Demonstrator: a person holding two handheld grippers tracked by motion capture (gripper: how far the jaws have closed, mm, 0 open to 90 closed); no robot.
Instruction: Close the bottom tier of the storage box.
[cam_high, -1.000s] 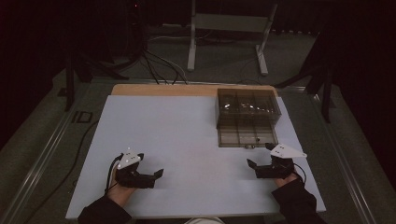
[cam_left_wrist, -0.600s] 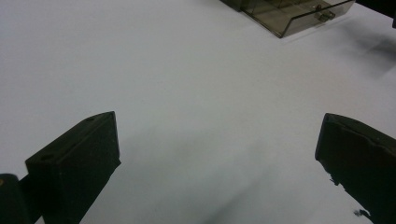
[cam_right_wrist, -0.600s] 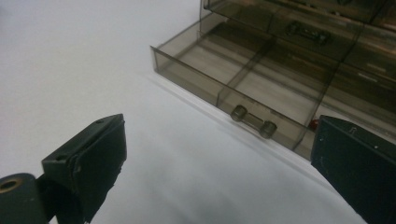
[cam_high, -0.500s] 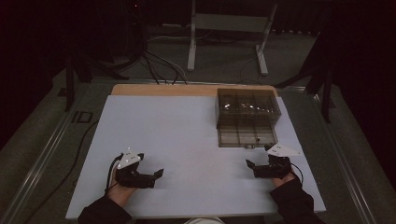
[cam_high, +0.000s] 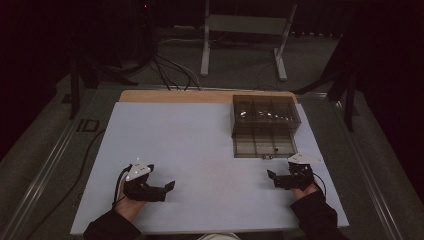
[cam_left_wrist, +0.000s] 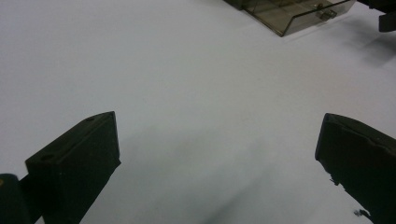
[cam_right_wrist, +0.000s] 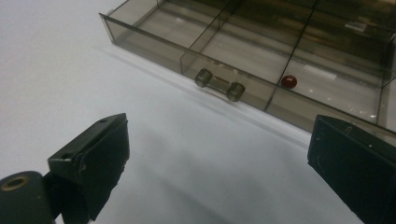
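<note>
Up by the table's far right corner sits the smoky clear organizer box (cam_high: 265, 112), and its drawer (cam_high: 264, 142) is pulled out toward the person, lying flat on the white table (cam_high: 190, 145). The drawer's long axis runs across the table, left to right; its front wall faces the near edge and carries a small clear handle (cam_right_wrist: 219, 84) at the middle. In the right gripper view thin dividers split the drawer into compartments, and a small red bead (cam_right_wrist: 289, 81) lies in one of them, close behind the front wall and just to the handle's right in that view.

The right gripper (cam_high: 274, 178) rests low at the near right of the table, near the drawer's front and apart from it, jaws spread wide with nothing between them (its camera looks at the handle across bare tabletop). Nothing lies between those jaws and the handle.

The left gripper (cam_high: 169, 187) sits at the near left, well apart from the drawer, its jaws likewise wide apart and empty; its own view catches the drawer's corner at the top edge. Each gripper's cable trails back by the hand that holds it.

Beyond the table, a metal stand (cam_high: 245, 30) and dark cables (cam_high: 165, 70) lie on the floor.
</note>
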